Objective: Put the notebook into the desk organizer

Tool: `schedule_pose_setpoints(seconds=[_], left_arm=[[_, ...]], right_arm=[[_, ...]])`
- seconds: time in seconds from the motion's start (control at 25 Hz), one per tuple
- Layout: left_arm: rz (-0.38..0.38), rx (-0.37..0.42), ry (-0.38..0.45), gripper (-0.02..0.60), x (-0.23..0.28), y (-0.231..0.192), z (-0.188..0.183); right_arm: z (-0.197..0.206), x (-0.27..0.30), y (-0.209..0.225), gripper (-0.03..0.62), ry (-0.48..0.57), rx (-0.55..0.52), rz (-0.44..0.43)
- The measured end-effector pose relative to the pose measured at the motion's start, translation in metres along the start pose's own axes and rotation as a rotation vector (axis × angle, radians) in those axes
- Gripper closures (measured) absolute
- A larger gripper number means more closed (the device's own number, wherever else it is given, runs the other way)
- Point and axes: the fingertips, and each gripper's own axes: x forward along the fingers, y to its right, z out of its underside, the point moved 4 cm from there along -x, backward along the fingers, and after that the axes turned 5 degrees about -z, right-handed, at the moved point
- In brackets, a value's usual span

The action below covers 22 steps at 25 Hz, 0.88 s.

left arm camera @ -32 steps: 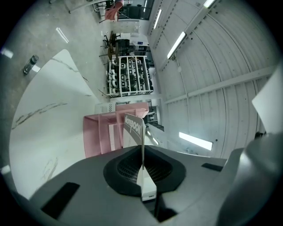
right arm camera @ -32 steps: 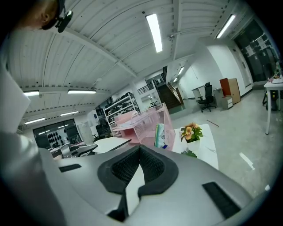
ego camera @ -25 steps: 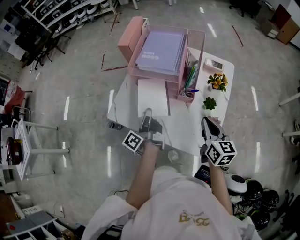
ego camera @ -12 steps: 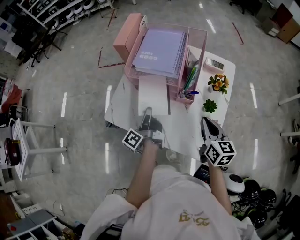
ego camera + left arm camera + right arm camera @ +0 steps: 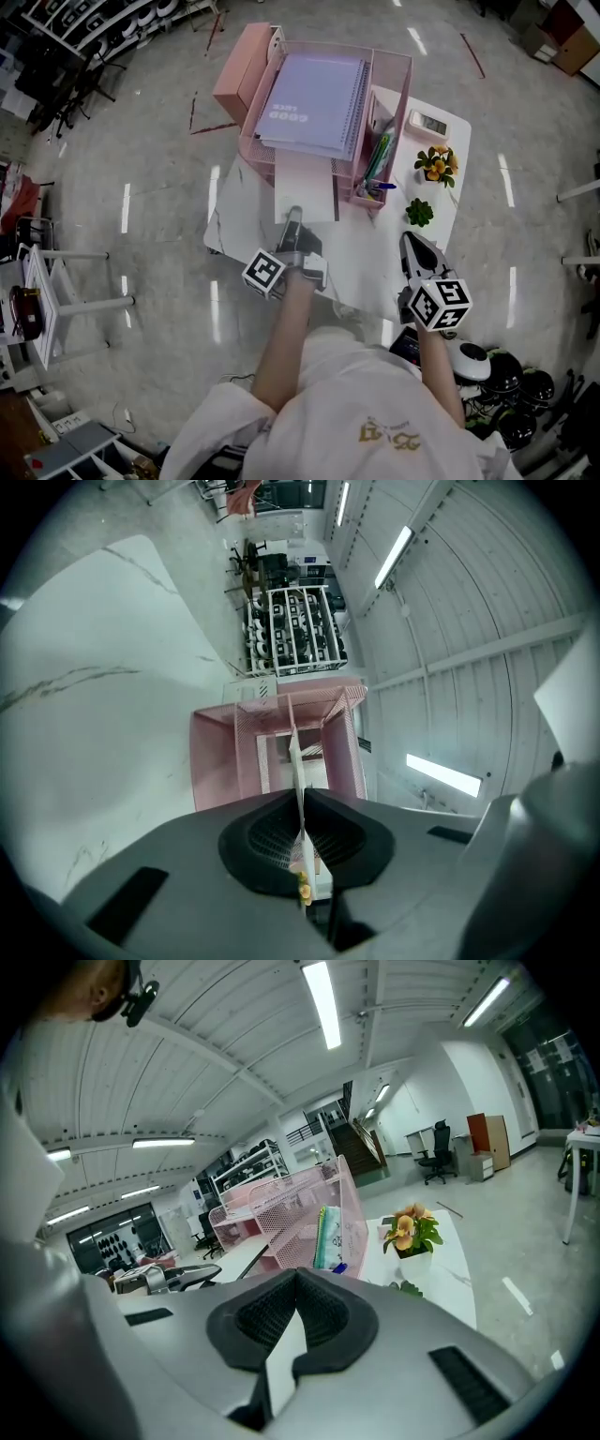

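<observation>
Thin, flat white notebook (image 5: 305, 187), held level over the white, grey-veined worktop (image 5: 239, 216). Far edge already inside the lower tier of the organizer (image 5: 406, 89), near edge out in front, so only partly in. From the left gripper view, seen edge-on as a narrow white blade running straight from the pads into the open slot.

Organizer of pink wire mesh, boxy, with a wide upper tray and a narrow upright side bin. On the tray, a purple book (image 5: 314, 89) with a spiral spine along its right edge. In the bin, green pens (image 5: 378, 159) standing on end. To the right on the worktop, yellow-orange flowers (image 5: 434, 161) in a small white pot, and nearer, a low green plant (image 5: 419, 212).

Left gripper (image 5: 295, 223) pointing straight at the organizer, fingers pinching the notebook's near edge between dark ribbed pads. Behind it, a marker cube (image 5: 265, 274) tilted to the left and a bare forearm (image 5: 286, 347) stretched forward.

Right gripper (image 5: 410, 242) held back at the worktop's near right edge, well apart from the organizer, aimed forward, cube face up. Fingers pressed together at the tips, holding nothing.
</observation>
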Motion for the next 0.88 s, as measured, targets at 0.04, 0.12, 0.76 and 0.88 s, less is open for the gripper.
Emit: schedule_pose_setpoints(seconds=[0.04, 0.12, 0.76, 0.88], left_arm=[[0.001, 0.006, -0.001, 0.549, 0.003, 0.0, -0.001], [-0.002, 0.014, -0.003, 0.549, 0.009, -0.001, -0.004], [-0.005, 0.035, -0.058, 0.528, 0.045, 0.004, -0.015], [-0.004, 0.058, -0.065, 0.526, 0.055, 0.005, -0.019]], right_arm=[[0.0, 0.002, 0.001, 0.583, -0.001, 0.001, 0.002], [-0.001, 0.004, 0.003, 0.583, -0.002, 0.004, 0.006], [-0.008, 0.023, 0.012, 0.583, -0.014, 0.013, 0.019], [-0.007, 0.023, 0.015, 0.583, -0.015, 0.014, 0.026]])
